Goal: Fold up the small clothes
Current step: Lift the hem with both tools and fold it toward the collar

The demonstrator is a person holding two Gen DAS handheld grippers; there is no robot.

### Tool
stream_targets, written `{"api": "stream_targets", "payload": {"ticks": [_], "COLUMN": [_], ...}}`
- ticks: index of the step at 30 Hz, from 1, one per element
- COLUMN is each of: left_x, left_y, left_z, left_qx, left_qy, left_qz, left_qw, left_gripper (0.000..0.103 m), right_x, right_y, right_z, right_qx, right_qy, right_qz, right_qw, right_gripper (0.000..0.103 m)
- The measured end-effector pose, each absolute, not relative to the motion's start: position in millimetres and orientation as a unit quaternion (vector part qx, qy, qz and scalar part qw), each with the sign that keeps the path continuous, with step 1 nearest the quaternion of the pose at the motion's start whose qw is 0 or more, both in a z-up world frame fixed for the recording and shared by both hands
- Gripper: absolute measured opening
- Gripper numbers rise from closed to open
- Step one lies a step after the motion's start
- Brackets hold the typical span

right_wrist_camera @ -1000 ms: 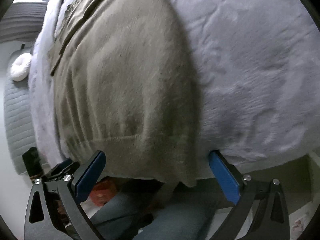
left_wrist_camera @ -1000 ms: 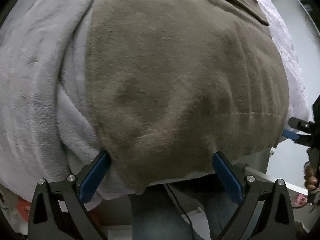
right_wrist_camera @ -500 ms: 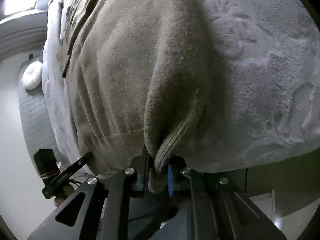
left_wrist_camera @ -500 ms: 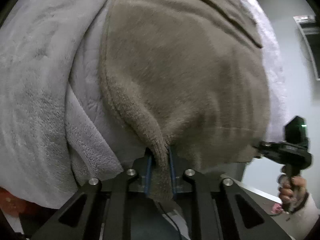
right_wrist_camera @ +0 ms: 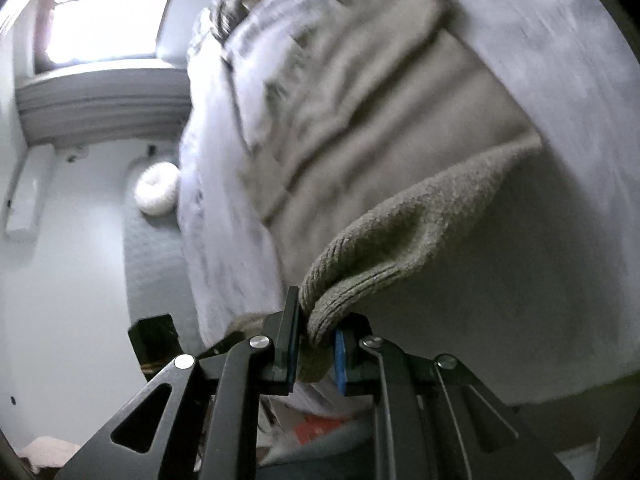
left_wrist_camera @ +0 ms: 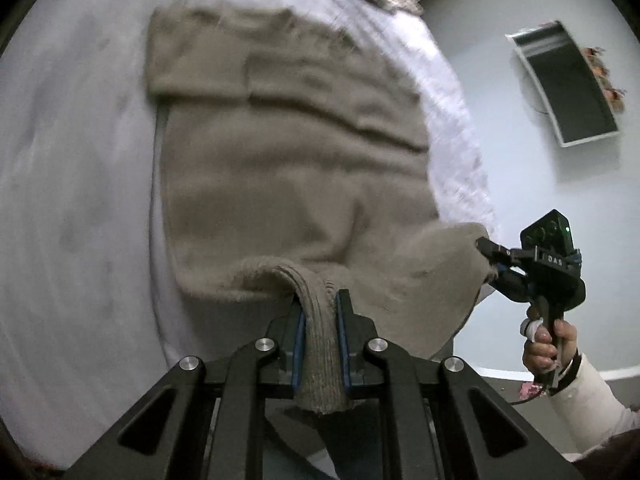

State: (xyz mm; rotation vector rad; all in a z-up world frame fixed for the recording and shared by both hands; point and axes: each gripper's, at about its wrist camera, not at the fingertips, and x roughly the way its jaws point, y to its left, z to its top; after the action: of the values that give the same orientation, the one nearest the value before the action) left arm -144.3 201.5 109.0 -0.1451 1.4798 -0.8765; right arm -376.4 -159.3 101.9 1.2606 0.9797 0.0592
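Beige knit sweater lies on a pale grey blanket, its near hem raised off the surface; left gripper is clamped on the ribbed hem at one corner; right gripper is clamped on the other corner.

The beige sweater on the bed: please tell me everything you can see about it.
The beige sweater is a soft, fuzzy knit with a ribbed hem. It lies mostly flat on the pale grey blanket, with a folded band across its far end. Its near hem is lifted: the left gripper is clamped on one corner and the right gripper on the other, so the edge sags between them.
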Motion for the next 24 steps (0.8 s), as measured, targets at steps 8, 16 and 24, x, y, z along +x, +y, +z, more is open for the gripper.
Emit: {"api": "stream_targets", "payload": {"ticks": [8,16,24], "left_x": [-58.9,7.4,30.4], "left_y": [184.7,154.5,134.5], "left_z": [133.9,138.4,106.8], "left_qx": [-0.062,-0.063,-0.021], "left_qy": [0.605,0.58,0.587], "left_qz": [-0.408,-0.374,-0.292], "left_qw": [0.681,0.721,0.755], "left_gripper": [0.015,0.015,0.031], "right_x": [-309.7,-247.3,-183.7], "right_y": [-178.8,-208.5,-243.8], "right_z": [137.1,133.4,79.6], "right_qx": [0.554,0.543,0.566], "right_qy": [0.392,0.4,0.433], "right_qz": [0.022,0.039,0.045], "right_qw": [0.734,0.737,0.701], "right_gripper": [0.016,0.016,0.016]}}
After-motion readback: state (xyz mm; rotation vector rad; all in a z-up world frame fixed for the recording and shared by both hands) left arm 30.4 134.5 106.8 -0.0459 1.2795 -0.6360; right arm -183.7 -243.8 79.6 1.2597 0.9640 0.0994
